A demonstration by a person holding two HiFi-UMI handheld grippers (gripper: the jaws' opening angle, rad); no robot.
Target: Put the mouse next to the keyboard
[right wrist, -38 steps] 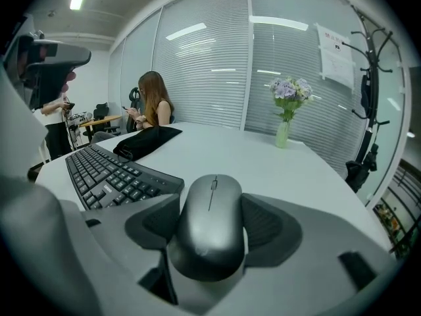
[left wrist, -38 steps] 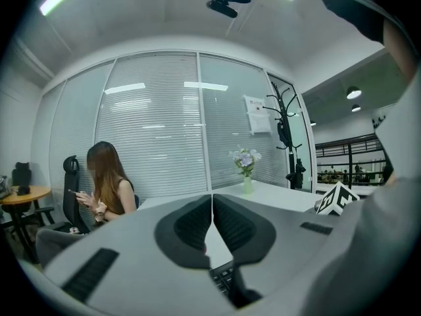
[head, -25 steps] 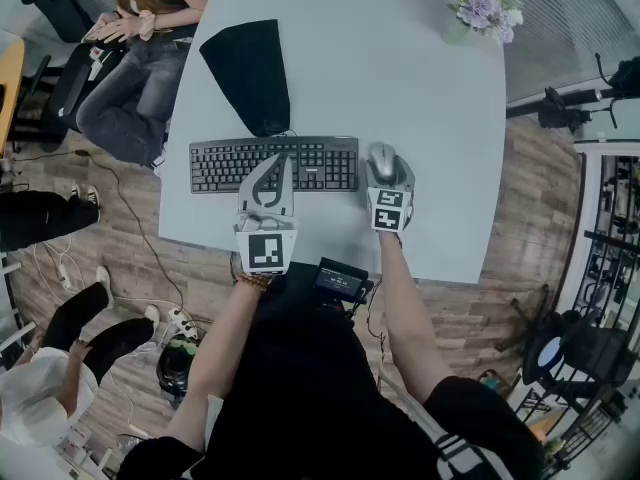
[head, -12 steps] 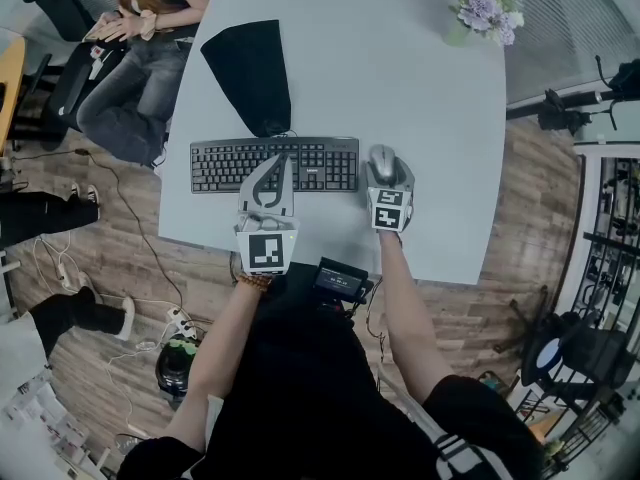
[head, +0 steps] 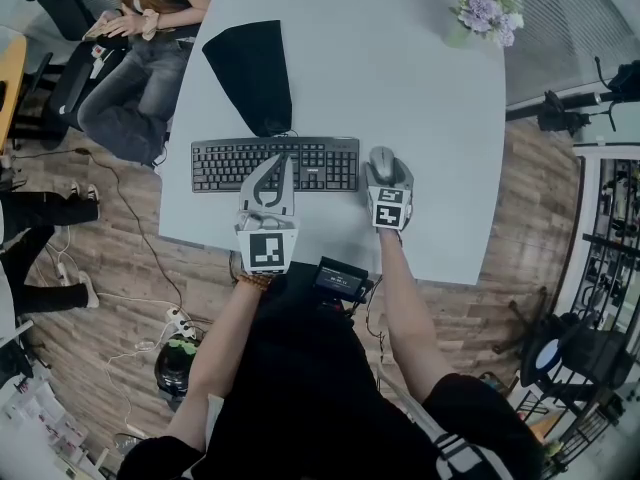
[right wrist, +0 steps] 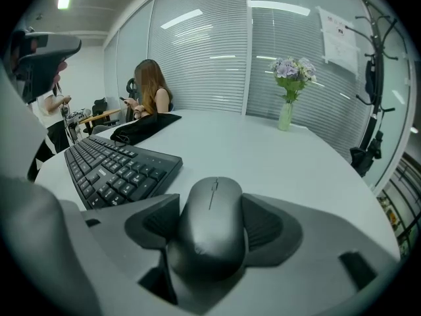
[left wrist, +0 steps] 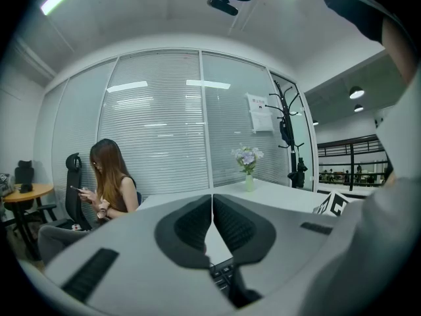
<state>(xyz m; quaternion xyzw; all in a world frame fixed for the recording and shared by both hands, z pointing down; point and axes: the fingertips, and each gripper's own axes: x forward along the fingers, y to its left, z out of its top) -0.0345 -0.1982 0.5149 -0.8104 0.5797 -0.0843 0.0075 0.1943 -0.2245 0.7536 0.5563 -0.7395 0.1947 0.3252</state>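
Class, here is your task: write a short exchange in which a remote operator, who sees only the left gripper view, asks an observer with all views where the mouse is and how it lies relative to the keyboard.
Operator: The left gripper shows me jaws shut on nothing. Where is the mouse?
Observer: It sits between the right gripper's jaws, which press on its two sides.
Operator: How does it lie relative to the keyboard?
Observer: It is just off the keyboard's right end, and a narrow strip of table shows between them.
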